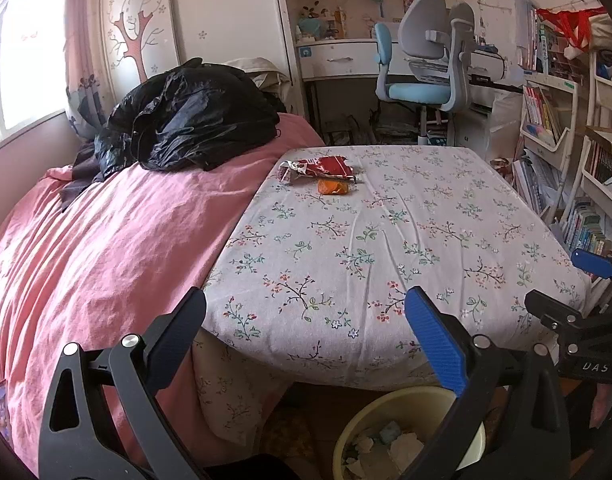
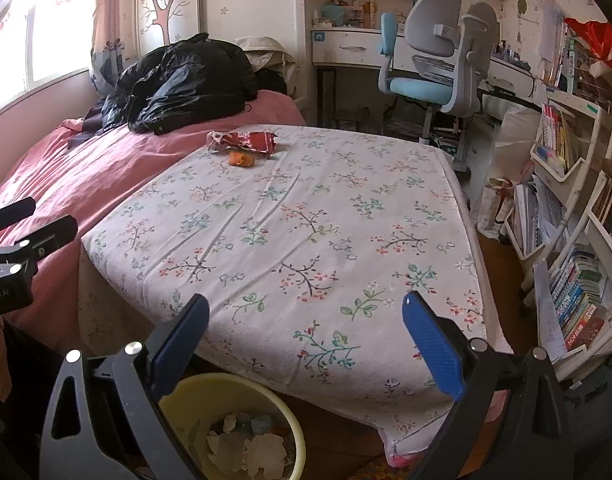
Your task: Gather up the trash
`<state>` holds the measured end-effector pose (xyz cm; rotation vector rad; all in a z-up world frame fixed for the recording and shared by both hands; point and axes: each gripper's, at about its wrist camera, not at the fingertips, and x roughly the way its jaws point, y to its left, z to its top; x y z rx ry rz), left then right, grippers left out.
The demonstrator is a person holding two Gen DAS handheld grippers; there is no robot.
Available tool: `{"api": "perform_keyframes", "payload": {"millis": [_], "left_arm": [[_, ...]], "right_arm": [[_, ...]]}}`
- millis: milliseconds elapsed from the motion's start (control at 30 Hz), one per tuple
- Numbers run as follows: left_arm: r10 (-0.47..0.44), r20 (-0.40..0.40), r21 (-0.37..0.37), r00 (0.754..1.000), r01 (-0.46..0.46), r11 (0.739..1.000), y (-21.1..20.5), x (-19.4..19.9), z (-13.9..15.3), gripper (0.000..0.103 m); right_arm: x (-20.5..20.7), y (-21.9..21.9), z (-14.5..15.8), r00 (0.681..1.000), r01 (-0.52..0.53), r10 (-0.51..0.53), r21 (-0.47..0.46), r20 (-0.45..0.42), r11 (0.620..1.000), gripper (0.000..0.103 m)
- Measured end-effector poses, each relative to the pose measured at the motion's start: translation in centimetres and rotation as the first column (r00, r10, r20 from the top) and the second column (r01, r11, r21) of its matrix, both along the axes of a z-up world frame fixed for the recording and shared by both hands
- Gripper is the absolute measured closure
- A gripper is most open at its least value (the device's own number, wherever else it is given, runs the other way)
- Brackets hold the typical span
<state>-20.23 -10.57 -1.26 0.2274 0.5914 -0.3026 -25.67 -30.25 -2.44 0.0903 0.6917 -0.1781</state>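
A crumpled red snack wrapper (image 1: pixel 318 169) and a small orange wrapper (image 1: pixel 333 187) lie on the far part of the floral sheet (image 1: pixel 386 240); both show in the right wrist view too, the red wrapper (image 2: pixel 243 141) and the orange wrapper (image 2: pixel 241 158). A yellow bin (image 1: pixel 406 436) with paper scraps stands on the floor below the bed's near edge, also in the right wrist view (image 2: pixel 233 424). My left gripper (image 1: pixel 306 312) is open and empty above the bin. My right gripper (image 2: pixel 306 318) is open and empty, beside the left one.
A pink quilt (image 1: pixel 105 248) with a black jacket (image 1: pixel 185 116) covers the bed's left side. A desk chair (image 1: pixel 426 60) and desk stand behind the bed. Bookshelves (image 2: pixel 566 240) line the right wall.
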Motion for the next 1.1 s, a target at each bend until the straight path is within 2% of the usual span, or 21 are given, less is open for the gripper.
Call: {"api": "perform_keyframes", "payload": {"millis": [167, 300, 500, 733, 800, 933, 1100], "left_arm": [[0.006, -0.004, -0.033, 1.0, -0.006, 0.999, 0.5, 0.4, 0.4, 0.007], [0.036, 0.017, -0.09, 0.999, -0.034, 0.995, 1.7, 2.4, 2.7, 0.007], [0.115, 0.034, -0.156, 0.993, -0.108, 0.982, 3.5, 9.3, 5.4, 0.007], [0.185, -0.067, -0.214, 0.98, -0.195, 0.957, 4.7, 19.4, 4.2, 0.007], [0.191, -0.08, -0.238, 0.978, -0.205, 0.95, 4.6, 22.6, 3.8, 0.007], [0.15, -0.149, -0.272, 0.977, -0.186, 0.944, 3.8, 27.8, 2.5, 0.007], [0.093, -0.156, -0.271, 0.983, -0.133, 0.953, 1.1, 33.1, 1.5, 0.007]], "right_arm": [[0.1, 0.2, -0.1, 1.0, -0.01, 0.01, 0.005, -0.008, 1.0, 0.01], [0.4, 0.2, 0.9, 0.999, -0.033, 0.033, 0.052, 0.008, 0.998, 0.01], [4.4, 1.1, 2.4, 0.994, -0.108, 0.108, 0.092, 0.005, 0.99, 0.01], [15.4, 3.5, 1.6, 0.965, -0.258, 0.26, 0.047, -0.044, 0.965, 0.011], [19.4, 3.8, 0.5, 0.951, -0.297, 0.301, 0.053, -0.069, 0.953, 0.018], [25.9, 3.5, -1.6, 0.935, -0.323, 0.33, 0.076, -0.125, 0.943, 0.027], [31.6, 2.5, -2.9, 0.926, -0.329, 0.343, 0.109, -0.158, 0.938, 0.033]]}}
